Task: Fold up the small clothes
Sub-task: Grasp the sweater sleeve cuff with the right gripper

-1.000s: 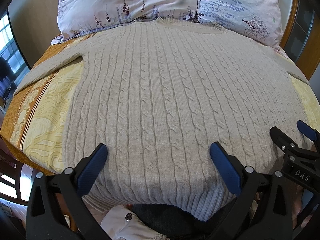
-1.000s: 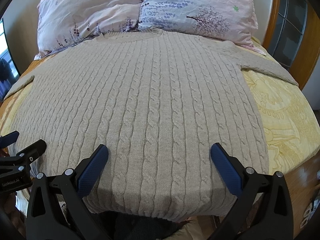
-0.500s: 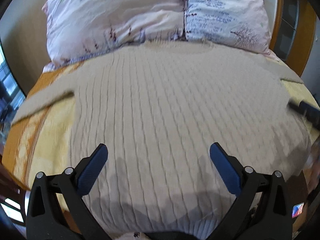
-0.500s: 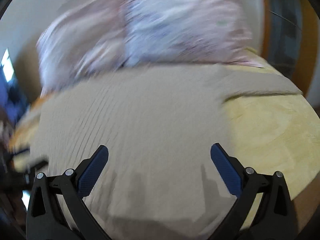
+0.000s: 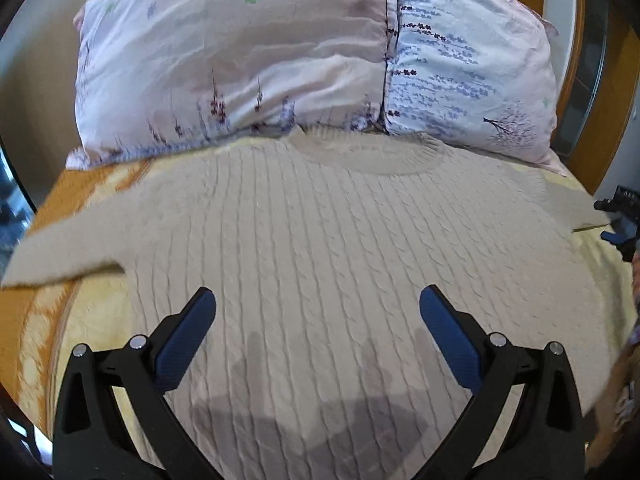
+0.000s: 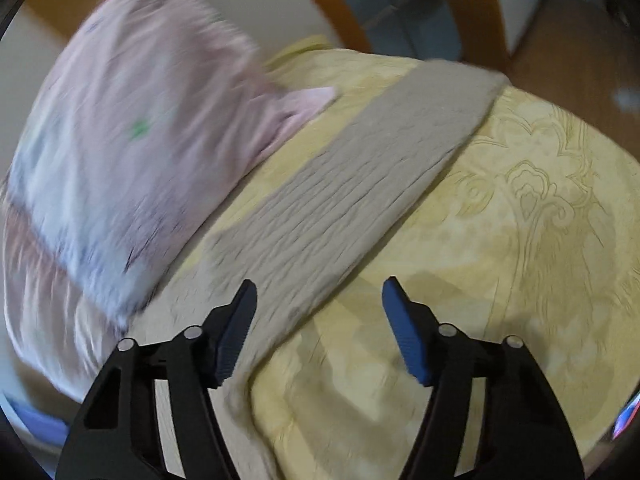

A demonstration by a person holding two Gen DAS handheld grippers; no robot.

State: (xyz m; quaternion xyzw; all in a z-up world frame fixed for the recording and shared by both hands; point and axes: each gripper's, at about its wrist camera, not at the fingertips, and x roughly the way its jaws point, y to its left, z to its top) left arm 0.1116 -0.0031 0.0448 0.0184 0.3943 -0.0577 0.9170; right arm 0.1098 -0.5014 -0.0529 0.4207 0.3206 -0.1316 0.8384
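A beige cable-knit sweater (image 5: 328, 248) lies flat on the bed, neck toward the pillows, both sleeves spread out sideways. My left gripper (image 5: 318, 308) is open and empty, hovering over the sweater's body. My right gripper (image 6: 318, 300) is open and empty above the sweater's right sleeve (image 6: 360, 172), which runs diagonally across the yellow bedspread; the left jaw is over the sleeve near the armpit. The right gripper also shows at the far right edge of the left wrist view (image 5: 622, 216), by the sleeve end.
Two floral pillows (image 5: 280, 52) lie at the head of the bed, one also blurred in the right wrist view (image 6: 132, 152). The yellow patterned bedspread (image 6: 520, 220) covers the bed. A wooden headboard (image 5: 576, 80) and wooden floor (image 6: 560, 48) lie beyond.
Both grippers moved forward from the sweater's hem. The left now sits over mid-body, closer to the neck. The right swung far right toward the right sleeve, its jaws somewhat narrower.
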